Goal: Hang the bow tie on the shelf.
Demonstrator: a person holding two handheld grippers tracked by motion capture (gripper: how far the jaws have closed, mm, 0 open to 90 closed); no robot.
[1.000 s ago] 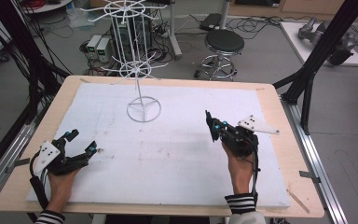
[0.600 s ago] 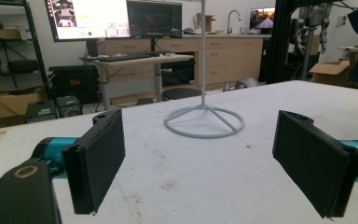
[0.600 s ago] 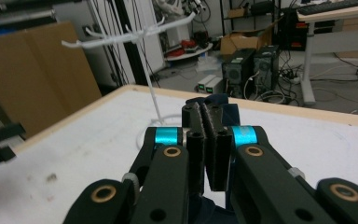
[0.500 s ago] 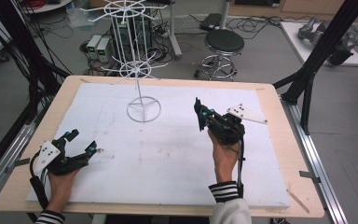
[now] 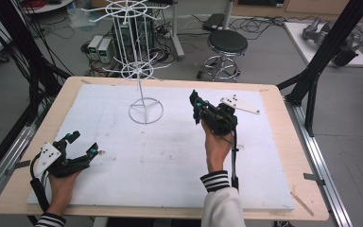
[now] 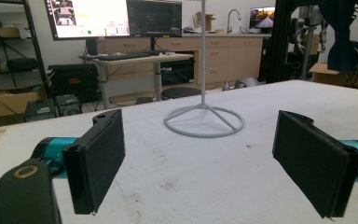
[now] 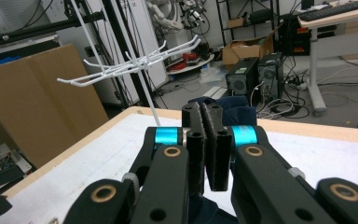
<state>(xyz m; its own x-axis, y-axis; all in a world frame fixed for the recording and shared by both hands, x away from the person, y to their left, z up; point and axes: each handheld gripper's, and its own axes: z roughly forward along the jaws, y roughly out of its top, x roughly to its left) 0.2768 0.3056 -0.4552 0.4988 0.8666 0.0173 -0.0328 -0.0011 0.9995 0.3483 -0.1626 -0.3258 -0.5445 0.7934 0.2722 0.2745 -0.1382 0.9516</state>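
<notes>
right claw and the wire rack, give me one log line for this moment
right claw: shut, holds dark cloth, raised beside wire rack | left claw: open, empty, low over table

White wire rack (image 5: 139, 75), matt rough pads (image 6: 100, 154)

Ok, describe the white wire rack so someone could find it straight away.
Start at the white mat covering the table. At its far edge, left of the shut right gripper, stands the rack: a ring base, thin pole and spoked hook tiers, the tallest thing there.
</notes>
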